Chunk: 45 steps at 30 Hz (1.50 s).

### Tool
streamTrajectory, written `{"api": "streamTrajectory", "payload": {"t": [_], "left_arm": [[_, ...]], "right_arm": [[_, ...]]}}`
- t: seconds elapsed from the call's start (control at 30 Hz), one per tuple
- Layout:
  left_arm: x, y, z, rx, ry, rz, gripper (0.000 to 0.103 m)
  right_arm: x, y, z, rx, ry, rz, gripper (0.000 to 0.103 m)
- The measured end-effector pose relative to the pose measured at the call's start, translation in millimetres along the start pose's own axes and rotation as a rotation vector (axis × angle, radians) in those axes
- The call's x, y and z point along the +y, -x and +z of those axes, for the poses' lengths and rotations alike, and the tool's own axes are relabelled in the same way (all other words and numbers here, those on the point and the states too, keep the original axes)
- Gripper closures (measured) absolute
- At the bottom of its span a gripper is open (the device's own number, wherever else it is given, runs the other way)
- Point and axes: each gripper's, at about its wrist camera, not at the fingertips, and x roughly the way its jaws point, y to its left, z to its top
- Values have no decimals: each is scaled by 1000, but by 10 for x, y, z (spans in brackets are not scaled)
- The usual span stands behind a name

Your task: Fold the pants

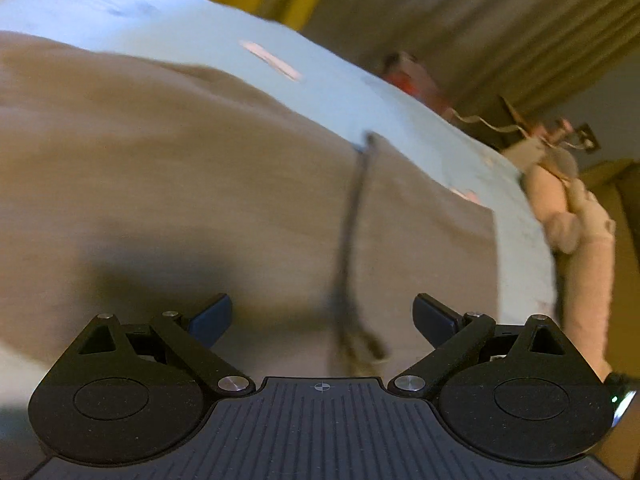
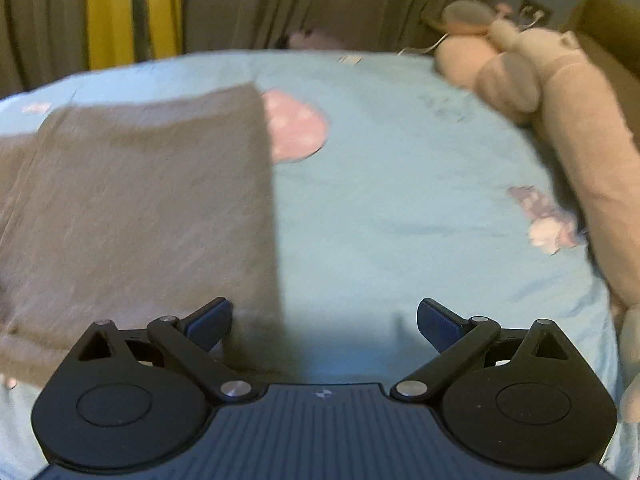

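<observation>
Pants: one pair, grey-brown soft knit fabric [image 1: 180,184], lies spread flat on a bed covered by a light blue sheet [image 1: 328,92] with pink printed patches. In the left wrist view the cloth fills the left and middle of the frame, and a single dark drawstring [image 1: 354,224] runs down across it to a loose end between the fingers of the left hand-held gripper [image 1: 322,316], whose jaws stand wide apart and hold nothing, poised above the cloth. Further right, one long pale pink plush toy [image 1: 576,216] lies along the bed's edge, with olive curtains [image 1: 500,20] behind. In the right wrist view the same pants [image 2: 136,208] occupy the left half, their long axis running away from the camera, a straight side edge facing right and a squared far end partly covering a round pink spotted patch [image 2: 296,128]. The right hand-held gripper [image 2: 324,320] is likewise spread wide and empty, its left finger over the garment's edge, its right finger over bare sheet [image 2: 420,184]. The plush toy [image 2: 560,120] stretches along the right side, well apart from the pants. Both views are blurred.
</observation>
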Motion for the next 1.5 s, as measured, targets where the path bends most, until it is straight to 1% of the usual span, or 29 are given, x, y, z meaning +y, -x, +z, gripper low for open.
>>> {"api": "streamTrajectory", "payload": {"t": [0.07,0.13,0.17,0.2,0.27,0.3,0.37,0.43,0.47,0.53,0.57,0.6,0.77,0.9,1.0,1.17,1.4,1.5], "left_arm": [[-97,-197,30,33,-2,-30,4],[-145,-389,63,64,15,-46,5],[-143,-488,86,83,38,-53,10],[-146,-555,111,95,58,-60,19],[-112,-678,121,122,95,-67,27],[-99,-722,123,134,103,-75,34],[-105,-834,124,160,109,-91,41],[-109,-914,118,161,93,-63,43],[-118,-965,121,167,82,-53,47],[-126,-1014,125,162,73,-51,59],[-128,-1014,119,155,66,-38,78],[-149,-1030,113,152,61,-33,85],[-178,-888,39,96,26,-86,87],[-115,-700,63,72,54,-134,88],[-102,-586,72,57,57,-155,88],[-102,-473,62,37,44,-157,88],[-70,-307,47,9,25,-151,88],[-24,-191,48,-21,2,-127,88]], "right_arm": [[-77,2,-41,-38,-19,-17,4],[-180,-51,-65,-29,-87,69,4],[-227,-78,-68,-21,-117,103,4],[-251,-104,-62,-16,-135,104,4],[-252,-105,-65,-10,-142,113,4],[-251,-114,-67,-8,-142,117,4],[-235,-162,-56,-6,-143,126,4],[-235,-201,-57,3,-155,139,4],[-244,-213,-62,9,-165,145,4],[-275,-242,-71,25,-186,159,4],[-288,-252,-76,33,-194,161,4],[-292,-262,-85,38,-201,162,4],[-301,-269,-92,40,-213,162,4],[-297,-263,-88,33,-211,157,4],[-285,-227,-89,21,-199,143,4],[-274,-197,-84,11,-182,129,4],[-339,-233,-75,31,-200,149,4],[-346,-250,-69,40,-203,161,4]]}}
